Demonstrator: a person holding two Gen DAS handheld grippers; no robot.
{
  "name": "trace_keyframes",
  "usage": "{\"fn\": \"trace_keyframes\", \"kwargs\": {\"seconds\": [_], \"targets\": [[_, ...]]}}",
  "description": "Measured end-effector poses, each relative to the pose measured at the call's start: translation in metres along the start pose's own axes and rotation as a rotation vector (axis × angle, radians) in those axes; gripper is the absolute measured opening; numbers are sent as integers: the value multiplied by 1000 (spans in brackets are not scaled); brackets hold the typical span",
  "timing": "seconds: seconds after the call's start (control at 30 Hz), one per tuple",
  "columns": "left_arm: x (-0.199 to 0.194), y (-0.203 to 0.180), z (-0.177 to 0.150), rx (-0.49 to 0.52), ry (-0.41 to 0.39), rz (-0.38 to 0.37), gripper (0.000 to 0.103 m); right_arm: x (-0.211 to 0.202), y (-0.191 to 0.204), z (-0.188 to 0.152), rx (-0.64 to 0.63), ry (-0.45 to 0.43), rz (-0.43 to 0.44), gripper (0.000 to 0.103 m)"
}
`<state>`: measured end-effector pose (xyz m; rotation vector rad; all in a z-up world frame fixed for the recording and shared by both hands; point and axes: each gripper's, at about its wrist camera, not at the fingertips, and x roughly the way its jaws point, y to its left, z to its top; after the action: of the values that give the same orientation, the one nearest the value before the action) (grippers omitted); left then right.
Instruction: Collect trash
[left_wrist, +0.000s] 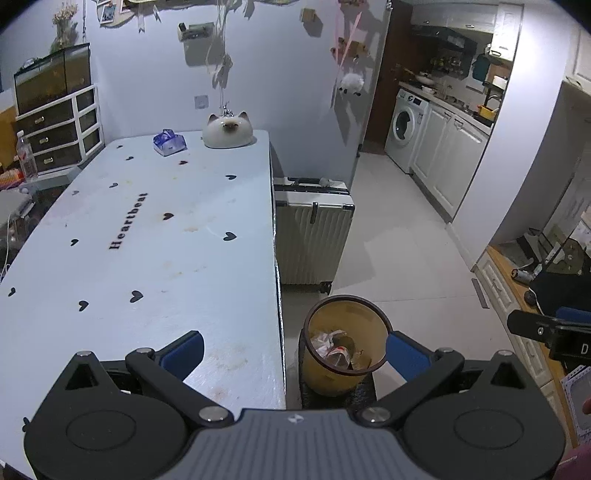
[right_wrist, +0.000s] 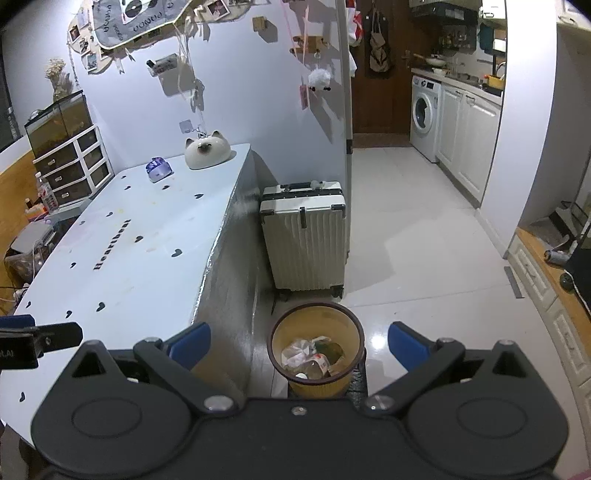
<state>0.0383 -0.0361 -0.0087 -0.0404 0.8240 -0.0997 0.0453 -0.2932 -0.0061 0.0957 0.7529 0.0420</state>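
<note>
Stretching away from both cameras, the white table (left_wrist: 155, 229) with its heart print fills the left of the room, a ribbed suitcase (right_wrist: 306, 236) standing on the floor beside its far end. The yellow trash bin (right_wrist: 317, 347) sits on the floor at the table's near corner, crumpled wrappers and trash (right_wrist: 314, 360) inside. The left gripper (left_wrist: 295, 350) hovers level over the table edge and bin, jaws spread wide, holding nothing. The right gripper (right_wrist: 299, 345) hangs above the bin, equally wide and empty.
</note>
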Motion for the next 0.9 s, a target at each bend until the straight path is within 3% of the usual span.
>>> {"fn": "trace_keyframes", "kwargs": {"seconds": [0.37,0.9], "targets": [[-23,-6,-19,26,-3,28,103,-26,9,-17,-20,-20,-17,103],[-31,-34,-25,26,-21,54,103,-45,-17,-21,-38,-34,-31,103]]}}
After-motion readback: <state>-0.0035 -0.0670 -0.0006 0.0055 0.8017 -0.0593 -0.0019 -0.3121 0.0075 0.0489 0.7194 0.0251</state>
